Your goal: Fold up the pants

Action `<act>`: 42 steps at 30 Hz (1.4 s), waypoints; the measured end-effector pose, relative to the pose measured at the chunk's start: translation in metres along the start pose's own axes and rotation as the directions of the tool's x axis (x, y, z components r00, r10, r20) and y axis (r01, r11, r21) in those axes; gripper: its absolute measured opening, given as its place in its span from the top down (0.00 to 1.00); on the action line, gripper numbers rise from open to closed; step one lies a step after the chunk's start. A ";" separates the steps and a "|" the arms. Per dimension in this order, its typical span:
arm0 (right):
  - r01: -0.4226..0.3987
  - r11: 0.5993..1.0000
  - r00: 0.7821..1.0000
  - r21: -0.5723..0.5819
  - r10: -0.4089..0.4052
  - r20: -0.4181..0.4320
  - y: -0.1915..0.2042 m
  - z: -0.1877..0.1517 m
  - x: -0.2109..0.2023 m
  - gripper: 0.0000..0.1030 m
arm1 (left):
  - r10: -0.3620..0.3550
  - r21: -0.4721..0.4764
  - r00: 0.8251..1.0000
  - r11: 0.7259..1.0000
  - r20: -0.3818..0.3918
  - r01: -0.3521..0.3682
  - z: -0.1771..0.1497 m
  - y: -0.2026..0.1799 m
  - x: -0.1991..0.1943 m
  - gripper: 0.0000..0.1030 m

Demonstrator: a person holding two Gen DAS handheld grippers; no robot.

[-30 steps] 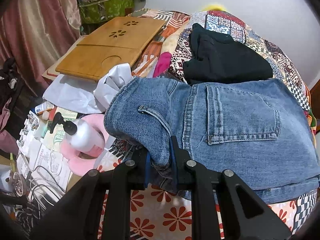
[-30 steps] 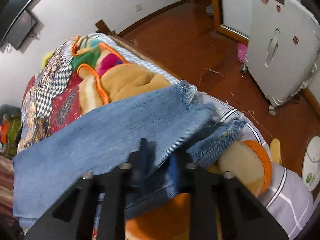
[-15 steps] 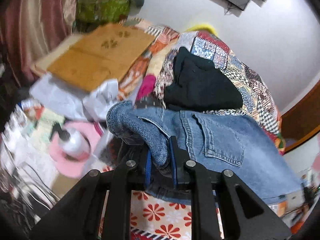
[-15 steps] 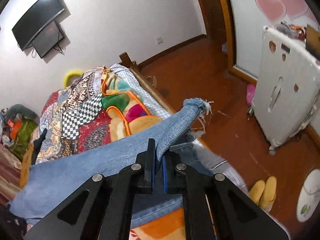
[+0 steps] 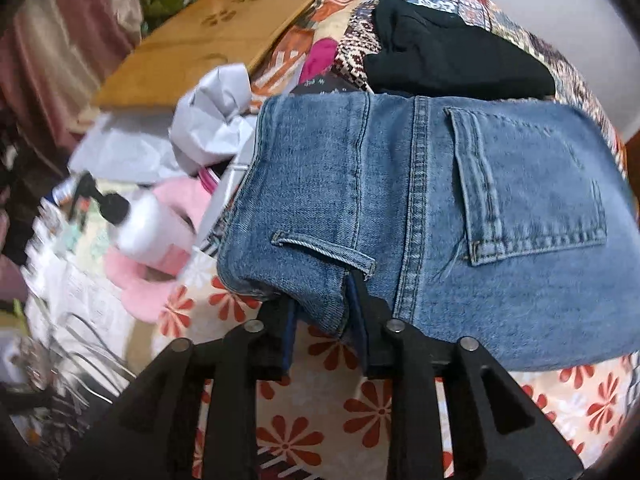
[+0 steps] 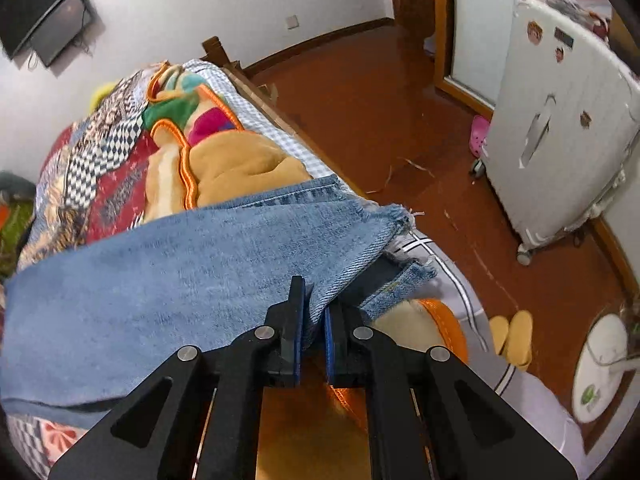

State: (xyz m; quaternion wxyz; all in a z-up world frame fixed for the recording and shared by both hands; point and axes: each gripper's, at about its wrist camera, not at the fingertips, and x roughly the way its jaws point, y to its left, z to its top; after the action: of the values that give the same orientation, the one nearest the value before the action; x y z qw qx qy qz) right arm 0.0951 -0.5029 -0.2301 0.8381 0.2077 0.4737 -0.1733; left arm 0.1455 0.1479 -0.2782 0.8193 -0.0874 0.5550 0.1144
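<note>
No text, brand or number can be read in either view. The white pump bottle (image 5: 150,228) carries no legible label (it is smeared by blur), and the papers (image 5: 76,292) beside it show only faint grey lines of print too small to make out. A dark patch of cloth (image 5: 320,84) near the jeans bears small pale marks that cannot be deciphered. The white fridge (image 6: 560,128) has round stickers and a small dark plate near its top, but nothing on them resolves into letters.
</note>
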 end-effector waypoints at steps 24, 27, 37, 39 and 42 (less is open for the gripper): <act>-0.157 0.961 0.988 -0.226 0.155 -0.029 0.110 -0.019 -0.008 0.35 | -0.235 0.463 0.971 0.857 -0.037 0.225 0.078 -0.206 -0.025 0.20; -0.160 0.961 0.987 -0.225 0.154 -0.043 0.106 -0.031 0.001 0.34 | -0.226 0.503 0.973 0.836 -0.049 0.219 0.090 -0.241 -0.010 0.20; -0.111 0.987 0.993 -0.114 0.114 0.015 0.062 -0.035 -0.034 0.34 | -0.125 0.601 0.992 0.795 0.028 0.083 0.132 -0.322 0.027 0.10; -0.100 0.994 0.995 -0.046 0.101 0.021 0.045 -0.034 -0.036 0.34 | -0.112 0.595 0.993 0.800 0.029 0.073 0.138 -0.329 0.034 0.10; -0.126 0.990 0.992 0.063 0.126 0.013 0.020 -0.033 -0.034 0.34 | -0.132 0.566 0.991 0.819 0.024 0.096 0.146 -0.330 0.031 0.14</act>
State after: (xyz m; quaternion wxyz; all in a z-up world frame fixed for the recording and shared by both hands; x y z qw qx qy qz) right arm 0.0646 -0.4656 -0.2118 0.8425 0.2631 0.4500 -0.1361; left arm 0.3799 -0.1266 -0.2475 0.8308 0.1286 0.5321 -0.1008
